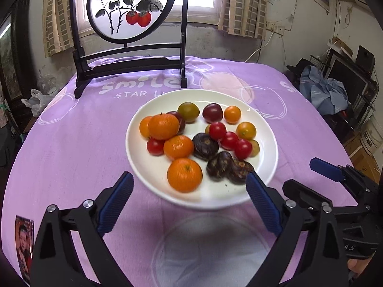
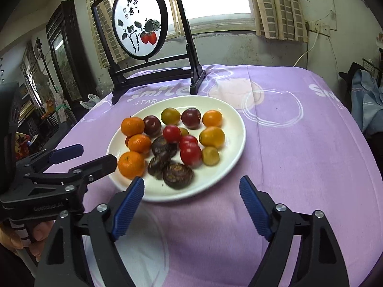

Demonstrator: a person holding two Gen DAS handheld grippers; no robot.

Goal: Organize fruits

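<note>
Both claws, left claw point(image 1: 189, 186) and right claw point(image 2: 191, 190), gape wide and empty before a white plate point(image 1: 141, 162) of mixed fruits point(image 1: 184, 174) on the purple-clothed tabletop point(image 1: 71, 143).

On the white plate point(image 1: 268, 129), an orange mandarin point(image 1: 163, 126) is covering most of a dark plum point(image 1: 180, 121) and another orange fruit point(image 1: 144, 127) beside it, while red tomatoes point(image 1: 229, 140) are hiding part of a yellowish fruit point(image 1: 255, 147). Near the plate's front rim, the dark brown fruits point(image 2: 177, 175) are smearing with motion blur. Left of the plate, a photo card point(image 1: 24, 244) is being cut off by the left wrist view's dark edge.
</note>
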